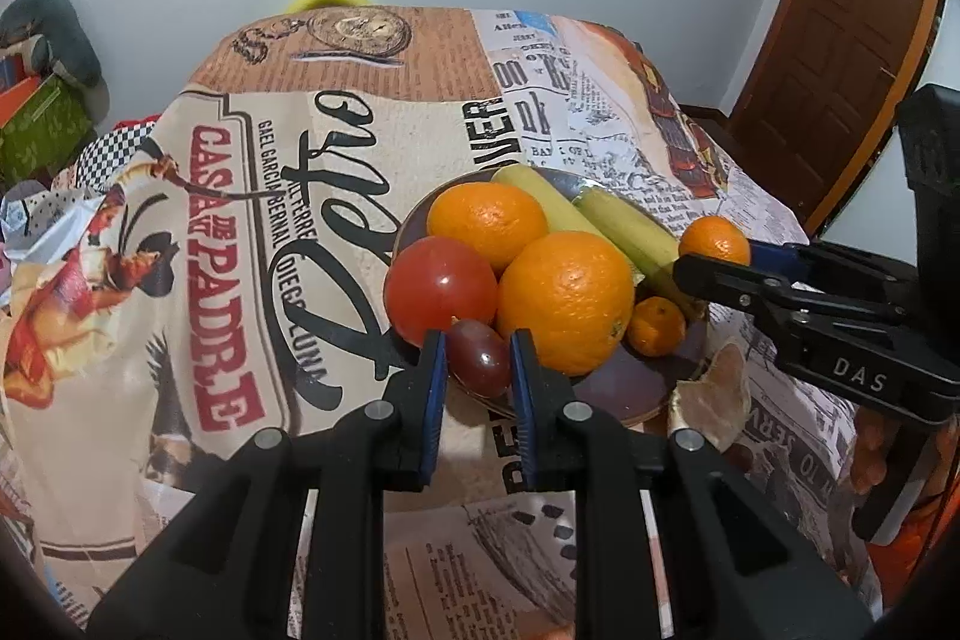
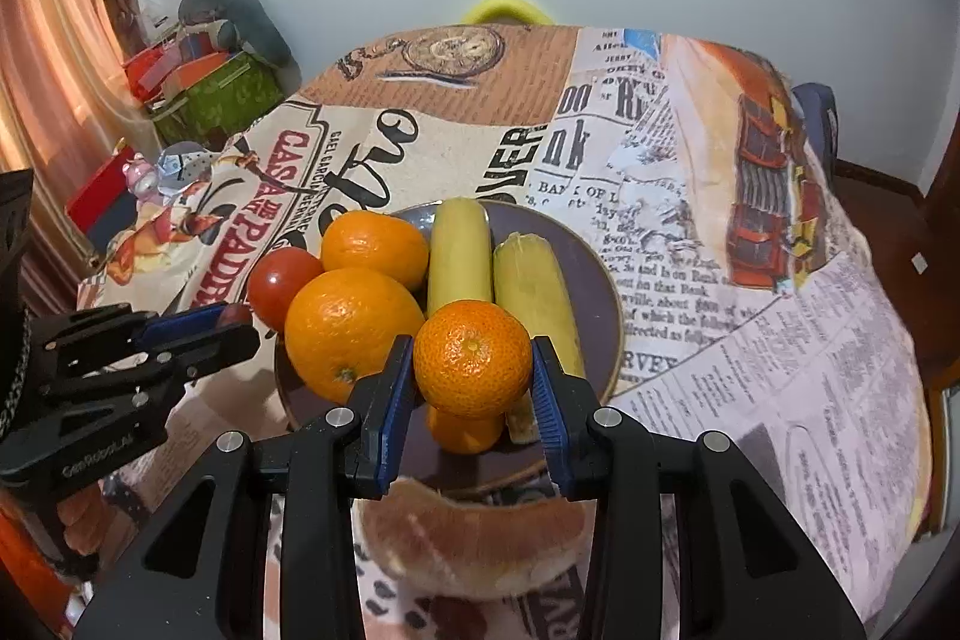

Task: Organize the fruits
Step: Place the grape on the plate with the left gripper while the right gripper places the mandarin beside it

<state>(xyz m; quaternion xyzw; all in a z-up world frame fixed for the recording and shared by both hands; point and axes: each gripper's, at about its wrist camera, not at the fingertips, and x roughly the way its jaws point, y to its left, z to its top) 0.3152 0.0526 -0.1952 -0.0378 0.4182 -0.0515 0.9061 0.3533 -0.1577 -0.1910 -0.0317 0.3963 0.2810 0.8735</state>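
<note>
A dark plate [image 1: 630, 388] [image 2: 594, 280] holds a red tomato [image 1: 441, 289], two oranges [image 1: 564, 301] [image 1: 486, 223], two pale bananas [image 2: 459, 256] [image 2: 534, 292] and a small mandarin [image 1: 657, 325]. My left gripper [image 1: 478, 340] is shut on a dark red grape [image 1: 480, 367] at the plate's near left rim. In the right wrist view it shows at the left [image 2: 240, 322]. My right gripper [image 2: 473, 340] is shut on a second mandarin [image 2: 473, 358] held over the plate's near side. From the left wrist view it [image 1: 714, 259] reaches in from the right with that mandarin [image 1: 714, 238].
A peeled citrus segment [image 2: 474, 544] [image 1: 714, 400] lies on the printed tablecloth [image 2: 750, 400] just in front of the plate. Boxes and clutter [image 2: 216, 94] stand off the table's left. A yellow chair back [image 2: 507, 7] shows at the far edge, a wooden door [image 1: 840, 58] at the right.
</note>
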